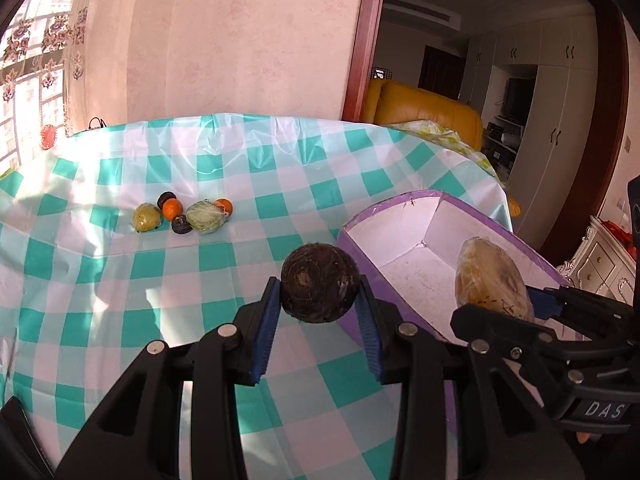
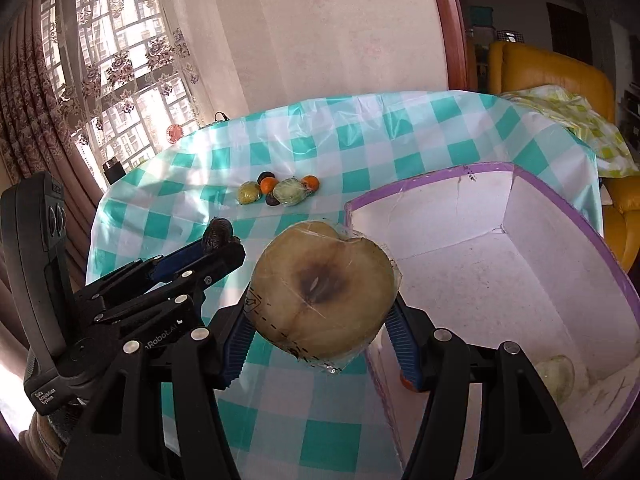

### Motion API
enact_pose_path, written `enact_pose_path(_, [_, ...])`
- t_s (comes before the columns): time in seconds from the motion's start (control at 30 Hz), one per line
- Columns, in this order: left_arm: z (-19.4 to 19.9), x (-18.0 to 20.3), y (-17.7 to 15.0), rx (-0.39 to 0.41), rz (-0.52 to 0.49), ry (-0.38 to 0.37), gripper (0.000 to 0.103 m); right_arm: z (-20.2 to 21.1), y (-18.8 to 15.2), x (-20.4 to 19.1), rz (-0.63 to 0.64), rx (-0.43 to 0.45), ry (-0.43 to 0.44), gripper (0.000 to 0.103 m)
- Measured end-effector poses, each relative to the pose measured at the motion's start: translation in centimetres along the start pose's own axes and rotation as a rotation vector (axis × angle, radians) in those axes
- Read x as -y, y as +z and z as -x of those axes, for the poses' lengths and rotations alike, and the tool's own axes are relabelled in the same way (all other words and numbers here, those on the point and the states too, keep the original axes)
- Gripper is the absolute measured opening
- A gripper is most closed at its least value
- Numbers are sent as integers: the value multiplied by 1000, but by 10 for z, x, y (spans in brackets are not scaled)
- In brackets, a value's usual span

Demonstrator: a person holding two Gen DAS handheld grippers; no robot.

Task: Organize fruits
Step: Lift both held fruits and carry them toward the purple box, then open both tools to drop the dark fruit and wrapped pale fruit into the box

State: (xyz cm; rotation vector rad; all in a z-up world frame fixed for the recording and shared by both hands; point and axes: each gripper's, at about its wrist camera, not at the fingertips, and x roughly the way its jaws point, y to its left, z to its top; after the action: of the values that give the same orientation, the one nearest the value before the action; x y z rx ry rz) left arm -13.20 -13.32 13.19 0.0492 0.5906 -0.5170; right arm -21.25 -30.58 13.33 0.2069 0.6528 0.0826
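Observation:
My left gripper (image 1: 319,283) is shut on a dark, rough round fruit (image 1: 318,280), held above the checked cloth just left of the purple-rimmed white box (image 1: 400,201). Over the box's near edge my right gripper (image 2: 320,312) is shut on a plastic-wrapped yellow-brown fruit (image 2: 324,288). Each gripper also shows in the other view: the right gripper (image 1: 496,304) with its wrapped fruit (image 1: 490,276), the left gripper (image 2: 218,245) with the dark fruit (image 2: 218,232). Several fruits (image 1: 184,216) lie clustered far back on the table (image 2: 280,190). A pale green fruit (image 2: 556,374) lies inside the box (image 2: 424,184).
The teal-and-white checked tablecloth (image 1: 120,280) covers the table up to a pink wall. A yellow sofa (image 1: 432,116) stands beyond the far right edge, with a curtained window (image 2: 112,60) at the left. Something small and orange (image 2: 406,381) shows in the box behind my right finger.

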Motion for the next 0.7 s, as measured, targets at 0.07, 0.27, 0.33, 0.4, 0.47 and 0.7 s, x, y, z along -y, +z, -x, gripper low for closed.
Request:
enact_pose_path(0.07, [-9,26,4,-16,-54,-26,38,10,-6,16,0,9,-45,60])
enact_pose_path(0.27, [-52,97,11,-121,-216,-94,38,16,-27,66,-24,-38,-156,60])
enact_pose_path(0.33, [-72,115,12,-182,-260,-103,38,13,-32,79,-26,-70,-198,60])
enact_pose_path(0.4, [-93,131,12,-269,-306,-96,38,9,-36,89,-15,-108,-235,60])
enact_pose_path(0.47, [-112,142,9,-363,-341,-80,38,2,-39,94,3,-149,-254,60])
enact_pose_path(0.7, [-142,147,-5,-505,-412,-5,39,-21,-45,102,45,-229,-297,60])
